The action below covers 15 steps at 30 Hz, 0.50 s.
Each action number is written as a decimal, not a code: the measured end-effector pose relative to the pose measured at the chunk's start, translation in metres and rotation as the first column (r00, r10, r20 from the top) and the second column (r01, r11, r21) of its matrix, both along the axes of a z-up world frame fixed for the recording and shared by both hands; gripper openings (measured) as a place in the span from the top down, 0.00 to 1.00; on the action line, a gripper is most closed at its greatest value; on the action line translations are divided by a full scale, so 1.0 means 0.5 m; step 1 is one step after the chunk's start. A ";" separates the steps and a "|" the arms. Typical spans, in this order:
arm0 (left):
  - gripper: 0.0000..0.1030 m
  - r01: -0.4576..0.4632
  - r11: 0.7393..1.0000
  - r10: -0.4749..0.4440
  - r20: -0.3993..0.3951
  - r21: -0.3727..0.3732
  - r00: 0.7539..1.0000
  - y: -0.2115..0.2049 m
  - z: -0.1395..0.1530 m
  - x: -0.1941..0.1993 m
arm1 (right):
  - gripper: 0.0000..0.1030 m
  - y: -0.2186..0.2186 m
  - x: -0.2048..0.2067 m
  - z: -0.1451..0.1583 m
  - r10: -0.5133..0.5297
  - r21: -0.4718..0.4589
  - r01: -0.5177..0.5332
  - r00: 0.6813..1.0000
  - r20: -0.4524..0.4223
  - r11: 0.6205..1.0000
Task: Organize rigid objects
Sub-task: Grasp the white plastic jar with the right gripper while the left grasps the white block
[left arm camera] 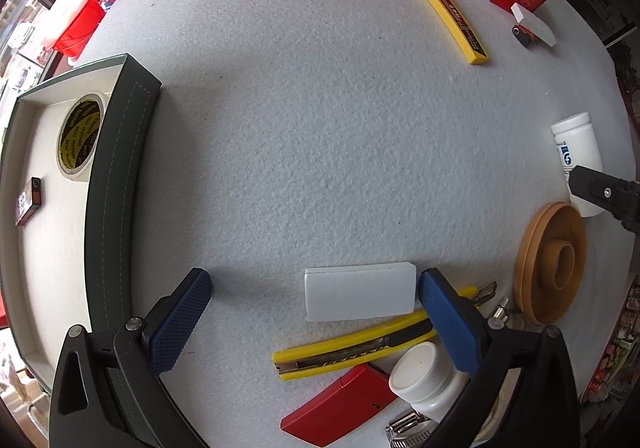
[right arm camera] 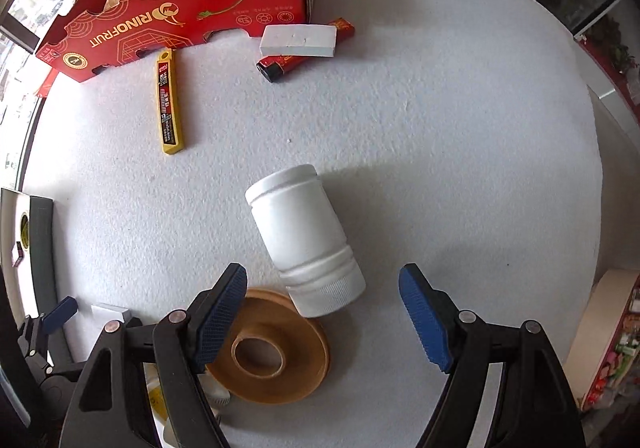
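Observation:
My left gripper (left arm camera: 314, 298) is open and empty, low over the felt; a white block (left arm camera: 360, 292) lies between its fingers, close to the right one. Beside it lie a yellow utility knife (left arm camera: 352, 352), a red flat case (left arm camera: 340, 408) and a small white bottle (left arm camera: 424, 376). The dark green box (left arm camera: 116, 183) at left holds a tape roll (left arm camera: 80, 135) and a small red item (left arm camera: 29, 201). My right gripper (right arm camera: 322, 312) is open and empty, with a large white bottle (right arm camera: 304, 240) lying on its side just ahead of the fingers.
A brown spool (right arm camera: 272, 360) lies under the bottle's cap end. Further back are a yellow blade case (right arm camera: 169, 103), a white block (right arm camera: 298, 40) on a red lighter (right arm camera: 280, 65), and a red fruit carton (right arm camera: 180, 3). A metal clip (left arm camera: 404, 428) lies near the left gripper.

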State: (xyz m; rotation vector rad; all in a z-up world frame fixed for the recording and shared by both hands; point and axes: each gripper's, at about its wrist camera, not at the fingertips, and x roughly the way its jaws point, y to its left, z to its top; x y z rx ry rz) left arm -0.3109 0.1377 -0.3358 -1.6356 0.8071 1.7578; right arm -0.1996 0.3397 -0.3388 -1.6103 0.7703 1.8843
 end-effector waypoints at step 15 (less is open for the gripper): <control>0.38 0.090 0.996 -0.090 0.010 -0.003 0.996 0.033 0.028 0.017 | 0.60 -0.002 -0.019 -0.002 0.023 0.001 -0.023 1.000 -0.009 1.000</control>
